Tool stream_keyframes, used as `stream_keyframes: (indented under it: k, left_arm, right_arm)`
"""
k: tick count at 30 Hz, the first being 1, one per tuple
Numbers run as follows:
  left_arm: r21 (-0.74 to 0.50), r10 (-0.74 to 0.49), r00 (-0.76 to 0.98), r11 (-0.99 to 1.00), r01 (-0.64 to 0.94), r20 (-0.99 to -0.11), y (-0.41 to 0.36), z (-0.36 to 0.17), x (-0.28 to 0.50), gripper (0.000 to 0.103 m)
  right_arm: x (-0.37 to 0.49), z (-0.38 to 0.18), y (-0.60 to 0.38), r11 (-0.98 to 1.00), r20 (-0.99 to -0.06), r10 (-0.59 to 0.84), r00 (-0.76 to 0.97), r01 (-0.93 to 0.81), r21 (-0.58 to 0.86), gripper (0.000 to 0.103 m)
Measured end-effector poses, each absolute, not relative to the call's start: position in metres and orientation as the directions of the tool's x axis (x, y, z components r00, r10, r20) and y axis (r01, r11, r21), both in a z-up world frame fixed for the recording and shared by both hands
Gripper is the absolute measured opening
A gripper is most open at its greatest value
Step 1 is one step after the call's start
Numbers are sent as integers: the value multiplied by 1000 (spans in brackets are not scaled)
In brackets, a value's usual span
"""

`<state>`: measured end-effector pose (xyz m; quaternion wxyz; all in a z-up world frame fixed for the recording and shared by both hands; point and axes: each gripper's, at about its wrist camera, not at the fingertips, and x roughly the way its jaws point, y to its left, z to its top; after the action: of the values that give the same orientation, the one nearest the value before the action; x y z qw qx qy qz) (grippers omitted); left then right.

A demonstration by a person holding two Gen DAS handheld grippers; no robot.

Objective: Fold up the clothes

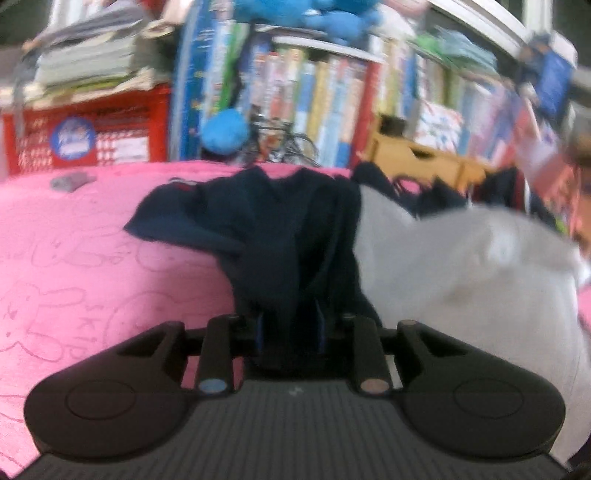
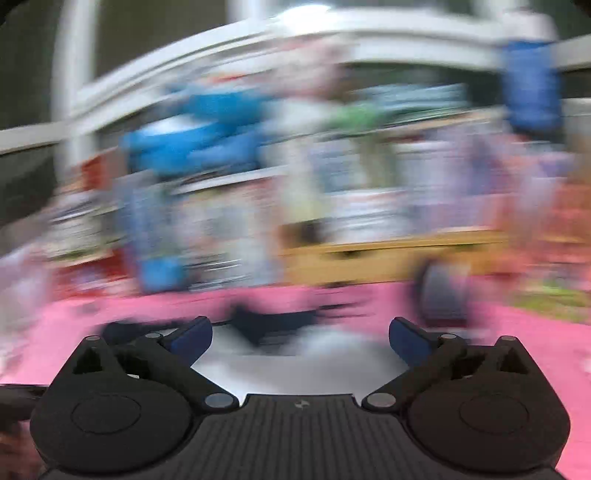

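In the left wrist view a navy garment (image 1: 266,236) stretches from the pink bed cover up into my left gripper (image 1: 290,328), which is shut on a bunch of its cloth. A grey garment (image 1: 461,273) lies to its right on the bed. The right wrist view is heavily motion-blurred. There my right gripper (image 2: 300,338) stands open with its blue fingertips (image 2: 192,338) wide apart and nothing between them. Beyond it blurred navy cloth (image 2: 269,321) and grey cloth (image 2: 295,365) lie on the pink cover.
The pink bed cover (image 1: 74,258) with cartoon outlines fills the left. Behind it stand a bookshelf (image 1: 325,103), a red crate (image 1: 88,136) under stacked papers, a blue plush toy (image 1: 306,14) and a wooden box (image 1: 417,155). A small grey item (image 1: 70,181) lies far left.
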<state>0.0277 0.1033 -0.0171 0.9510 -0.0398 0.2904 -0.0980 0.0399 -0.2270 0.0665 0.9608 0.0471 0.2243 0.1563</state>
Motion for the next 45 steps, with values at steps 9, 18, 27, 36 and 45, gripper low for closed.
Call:
stream_keyframes:
  k: [9,18,27,36,45]
  left_arm:
    - [-132,-251,818,968,214,-518,118,-17,16,51]
    - [-415,-257,766,909,-14,-589,162,-24,110,88]
    - [-461,-150,791,869,-181,-593,174,-10,163,5]
    - [-385,205,940,872,-303,-274,312,133,144,5]
    - [-302,311,756,779,-550,-576,385,48,158,10]
  right_arm:
    - [110,-21,-51,894,-702,316,638,-449,-6,57]
    - [70,-51,-85,876,-631,344,696,-479,-51,55]
    - [68,-49,-98,881,-600,393,696,-472,30,56]
    - [60,-10,-150,878,-446,473,760,-449,166,82]
    - [80,-46,-160,914,-580,389,716,-378,145,84]
